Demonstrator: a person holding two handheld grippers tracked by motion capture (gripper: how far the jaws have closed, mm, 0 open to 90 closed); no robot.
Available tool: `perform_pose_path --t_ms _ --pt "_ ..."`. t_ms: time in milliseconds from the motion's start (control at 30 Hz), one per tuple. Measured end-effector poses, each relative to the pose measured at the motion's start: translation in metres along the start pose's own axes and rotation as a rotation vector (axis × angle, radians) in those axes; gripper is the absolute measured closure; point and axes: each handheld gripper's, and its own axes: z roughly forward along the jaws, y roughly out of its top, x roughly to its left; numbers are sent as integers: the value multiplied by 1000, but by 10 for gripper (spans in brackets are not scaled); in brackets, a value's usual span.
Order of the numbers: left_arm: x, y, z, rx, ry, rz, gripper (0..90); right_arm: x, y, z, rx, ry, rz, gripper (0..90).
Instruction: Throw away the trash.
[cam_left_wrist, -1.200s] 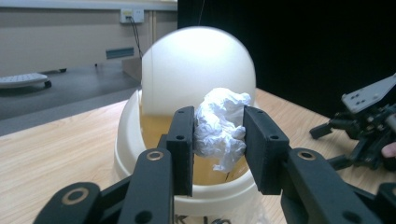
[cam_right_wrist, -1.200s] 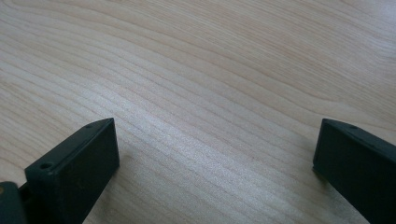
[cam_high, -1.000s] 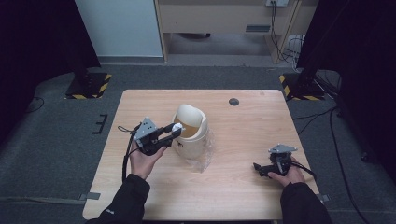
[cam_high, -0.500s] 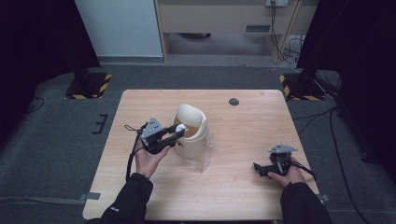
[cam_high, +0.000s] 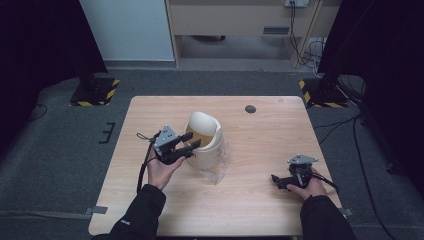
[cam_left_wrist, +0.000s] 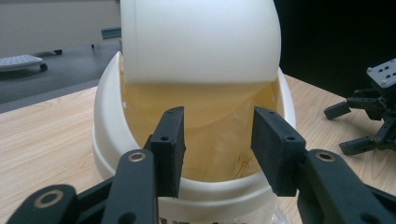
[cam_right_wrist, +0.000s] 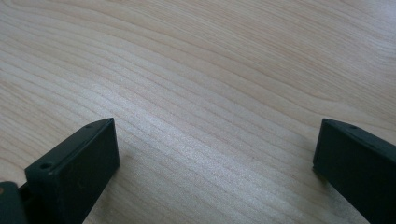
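1. Left gripper (cam_left_wrist: 217, 151): jaws apart, level, poised at the open mouth of the bin (cam_high: 204, 140); clear plastic (cam_high: 215, 170), apparently a bag, lies against the bin's base.
2. Right gripper (cam_high: 280, 181): jaws wide apart, low over bare table (cam_right_wrist: 210, 84), well apart from the bin.
3. Bin: cream, upright near the table's centre, swing lid (cam_left_wrist: 198, 39) tilted, yellowish interior.

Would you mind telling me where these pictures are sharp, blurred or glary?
High view: even light, dark edges, soft detail. Left gripper view: left gripper sharp before the white bin, whose upper part is bright; background soft. Right gripper view: pale sheen on the table; right gripper slightly blurred.
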Motion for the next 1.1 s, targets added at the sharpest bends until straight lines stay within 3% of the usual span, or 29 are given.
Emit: perform_pose_path --t_ms 333,600,867,967,1033,1100 --pt "7 1 -28 -43 38 -28 486 0 0 0 -1 0 2 5" --pt "17 -12 -56 -42 76 -61 450 0 0 0 0 2 -3 5" --pt "30 -36 -78 18 142 -80 398 0 0 0 0 3 -3 5" --pt "36 -45 -80 62 162 -98 365 0 0 0 0 3 -3 5" --pt "43 -55 -80 131 186 -98 325 0 0 0 0 2 -4 5" --pt "46 -60 -80 158 196 -103 315 0 0 0 0 2 -4 5"
